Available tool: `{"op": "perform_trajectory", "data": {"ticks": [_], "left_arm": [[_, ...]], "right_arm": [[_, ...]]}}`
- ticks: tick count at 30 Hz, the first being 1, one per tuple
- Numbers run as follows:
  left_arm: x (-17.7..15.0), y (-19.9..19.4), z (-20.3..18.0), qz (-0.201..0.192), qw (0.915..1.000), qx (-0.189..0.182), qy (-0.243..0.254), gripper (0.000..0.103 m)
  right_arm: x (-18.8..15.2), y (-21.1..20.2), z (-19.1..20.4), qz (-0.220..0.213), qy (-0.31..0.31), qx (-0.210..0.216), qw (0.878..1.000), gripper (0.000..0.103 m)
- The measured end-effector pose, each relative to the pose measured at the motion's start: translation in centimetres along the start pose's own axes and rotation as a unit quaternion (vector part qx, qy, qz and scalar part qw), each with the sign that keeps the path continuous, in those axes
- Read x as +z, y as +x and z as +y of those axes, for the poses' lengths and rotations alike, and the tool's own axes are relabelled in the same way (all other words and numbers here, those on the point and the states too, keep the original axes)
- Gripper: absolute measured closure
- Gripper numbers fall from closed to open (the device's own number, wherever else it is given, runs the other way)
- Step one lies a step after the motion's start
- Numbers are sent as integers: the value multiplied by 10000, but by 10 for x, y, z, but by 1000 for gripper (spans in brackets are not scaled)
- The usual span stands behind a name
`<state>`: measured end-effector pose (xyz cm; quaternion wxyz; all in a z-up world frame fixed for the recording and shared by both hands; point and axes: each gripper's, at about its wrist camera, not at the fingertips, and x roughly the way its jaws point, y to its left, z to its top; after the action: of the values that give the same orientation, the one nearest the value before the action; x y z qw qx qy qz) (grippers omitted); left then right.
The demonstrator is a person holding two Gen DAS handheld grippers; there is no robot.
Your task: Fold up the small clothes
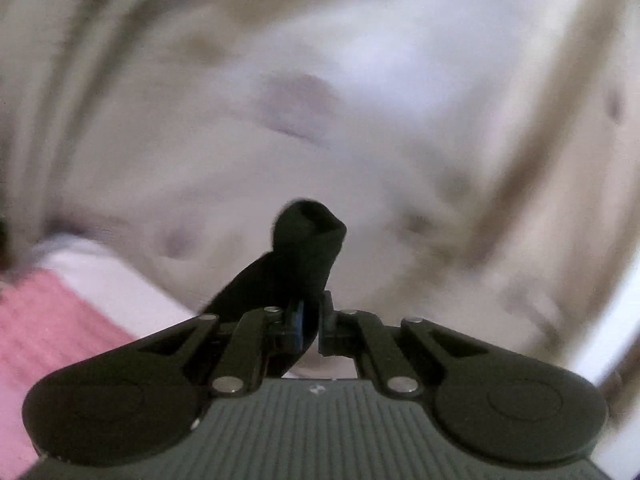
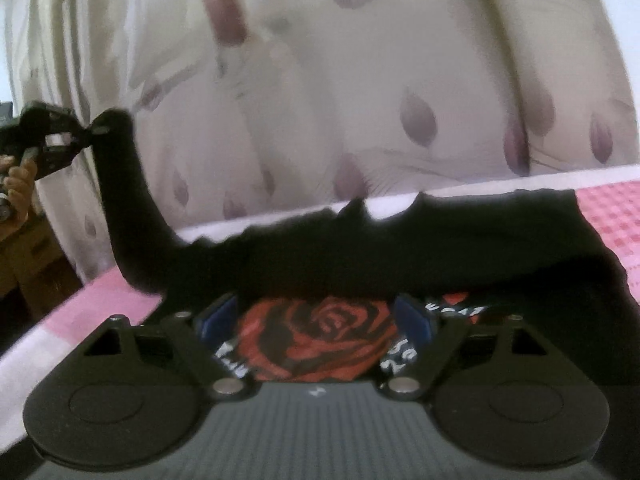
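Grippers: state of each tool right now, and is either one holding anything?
Left tool: closed on a sleeve of the black shirt, lifted off the bed.
Right tool: open, holding nothing, over the shirt's rose print.

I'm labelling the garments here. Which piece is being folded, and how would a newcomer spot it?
On the pink checked bedcover before the leaf-print curtain lies a black T-shirt. One sleeve is lifted by the left gripper. Its red rose print sets it apart.

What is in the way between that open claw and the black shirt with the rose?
Nothing visible. The right claw stands open right over the black shirt, its rose print showing between the fingers. The left claw already pinches one sleeve.
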<state>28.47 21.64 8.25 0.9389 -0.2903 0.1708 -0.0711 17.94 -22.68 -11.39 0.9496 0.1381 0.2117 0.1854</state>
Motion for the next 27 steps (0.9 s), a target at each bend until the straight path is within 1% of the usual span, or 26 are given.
{"op": "perform_trajectory", "data": {"ticks": [3,5,7,10,12,14,16,18,19,20,21,22,23,24,25,26,27], "left_arm": [[-28,23,-68,424,9972,-605,121,98],[-52,41,-105,716,9932,-898,213,98],[-82,62,-140,1033,9879,-1093,378,98],[-132,95,-180,1505,9781,-1316,575,98],[-167,116,-199,1778,9719,-1362,728,98],[-197,136,-207,2024,9655,-1394,861,98],[-231,154,-213,2273,9590,-1384,971,98],[-258,172,-210,2541,9506,-1488,987,97],[-268,177,-207,2605,9482,-1520,1000,95],[-275,179,-204,2591,9479,-1526,1047,92],[-280,181,-201,2536,9491,-1502,1112,76],[-282,180,-197,2473,9509,-1480,1125,47],[-280,176,-194,2391,9538,-1465,1074,32],[-275,167,-186,2210,9593,-1477,954,4],[-266,158,-188,1977,9653,-1491,835,0],[-258,143,-180,1714,9708,-1517,723,0],[-248,129,-171,1533,9739,-1515,703,0]], "right_arm": [[2,-4,-11,-132,340,42,9993,18],[4,-8,-21,-227,624,68,9978,18],[4,-15,-33,-369,1019,59,9941,18],[1,-28,-59,-594,1836,110,9811,18],[-3,-37,-76,-684,2325,130,9701,17],[-6,-47,-92,-731,2647,152,9614,17],[-7,-55,-103,-797,2813,133,9562,16],[-7,-64,-111,-865,2880,121,9536,16],[-6,-68,-115,-895,2894,109,9529,16],[-5,-72,-118,-929,2904,115,9523,16],[-3,-74,-122,-954,2905,118,9520,16],[-2,-77,-124,-979,2892,95,9522,15],[0,-79,-126,-988,2870,61,9528,15],[2,-81,-129,-985,2843,57,9537,15],[5,-83,-131,-975,2813,68,9546,15],[8,-84,-134,-955,2750,61,9567,15],[13,-84,-135,-922,2648,23,9599,15]]}}
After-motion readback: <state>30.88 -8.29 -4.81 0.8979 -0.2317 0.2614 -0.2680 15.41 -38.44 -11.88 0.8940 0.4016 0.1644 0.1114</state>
